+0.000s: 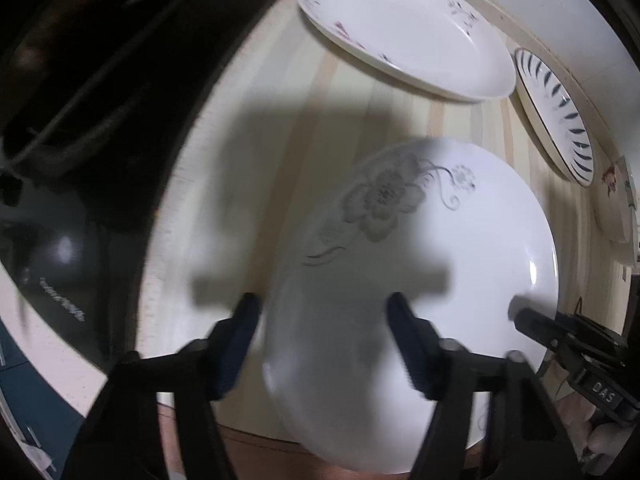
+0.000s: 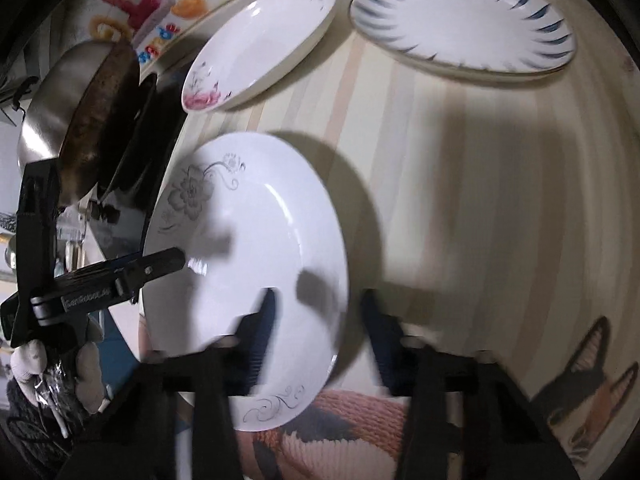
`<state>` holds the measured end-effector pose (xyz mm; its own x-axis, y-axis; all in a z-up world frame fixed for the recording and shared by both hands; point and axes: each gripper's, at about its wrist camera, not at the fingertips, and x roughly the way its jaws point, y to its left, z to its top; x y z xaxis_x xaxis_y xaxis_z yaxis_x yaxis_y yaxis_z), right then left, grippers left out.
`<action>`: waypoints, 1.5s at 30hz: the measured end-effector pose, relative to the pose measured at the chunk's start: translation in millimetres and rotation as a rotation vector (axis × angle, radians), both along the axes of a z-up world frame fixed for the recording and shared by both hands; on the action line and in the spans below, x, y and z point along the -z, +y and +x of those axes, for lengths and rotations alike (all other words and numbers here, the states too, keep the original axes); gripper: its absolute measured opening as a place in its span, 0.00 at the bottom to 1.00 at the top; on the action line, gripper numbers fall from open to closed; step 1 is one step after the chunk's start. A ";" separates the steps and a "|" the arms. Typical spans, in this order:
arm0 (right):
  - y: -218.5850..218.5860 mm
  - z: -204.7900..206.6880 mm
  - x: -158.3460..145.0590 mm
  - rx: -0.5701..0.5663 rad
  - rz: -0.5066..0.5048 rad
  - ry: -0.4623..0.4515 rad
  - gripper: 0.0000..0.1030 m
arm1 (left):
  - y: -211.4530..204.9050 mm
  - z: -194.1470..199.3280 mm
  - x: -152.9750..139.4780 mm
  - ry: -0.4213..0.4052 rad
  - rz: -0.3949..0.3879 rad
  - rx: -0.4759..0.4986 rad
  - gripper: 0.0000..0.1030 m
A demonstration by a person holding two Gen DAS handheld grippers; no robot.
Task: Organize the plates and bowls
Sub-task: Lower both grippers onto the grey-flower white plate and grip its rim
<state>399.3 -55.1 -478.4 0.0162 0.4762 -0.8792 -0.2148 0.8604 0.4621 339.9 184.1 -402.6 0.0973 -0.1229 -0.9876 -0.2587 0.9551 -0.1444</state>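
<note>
In the left wrist view, the left gripper point(image 1: 324, 344) straddled the near rim of the grey-flower plate point(image 1: 420, 248), its fingers point(image 1: 236, 344) apart, one outside the rim and one over the bowl; whether the pads pressed was unclear. The plate overhung the surface's point(image 1: 280, 128) near edge. The right gripper point(image 1: 532, 326) reached its right rim.

In the right wrist view, the right gripper point(image 2: 320, 332) straddled the plate's point(image 2: 248, 240) right rim, fingers apart. A pink-flower plate point(image 2: 260, 44) and striped plate point(image 2: 464, 20) lay near the far edge.
</note>
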 end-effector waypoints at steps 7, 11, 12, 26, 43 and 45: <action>-4.0 3.5 2.2 -0.026 0.006 0.012 0.17 | -3.4 -10.0 -10.3 -0.019 -0.027 -0.037 0.55; -14.8 3.5 0.3 -0.026 0.004 0.020 0.17 | -21.4 -11.7 -18.6 -0.035 -0.006 -0.018 0.55; -17.0 3.1 0.1 -0.026 0.003 0.017 0.17 | -23.1 -11.9 -16.8 -0.038 -0.001 -0.015 0.55; -102.2 -18.6 -37.1 0.002 -0.011 -0.045 0.17 | -107.9 -23.4 -48.9 -0.108 0.029 0.133 0.55; -197.3 -40.5 -26.0 0.130 -0.024 -0.044 0.17 | -168.3 -3.9 -21.4 -0.071 0.048 0.238 0.55; -197.4 -42.1 -23.8 0.133 -0.023 -0.043 0.17 | -168.9 2.8 -16.8 -0.067 0.053 0.239 0.55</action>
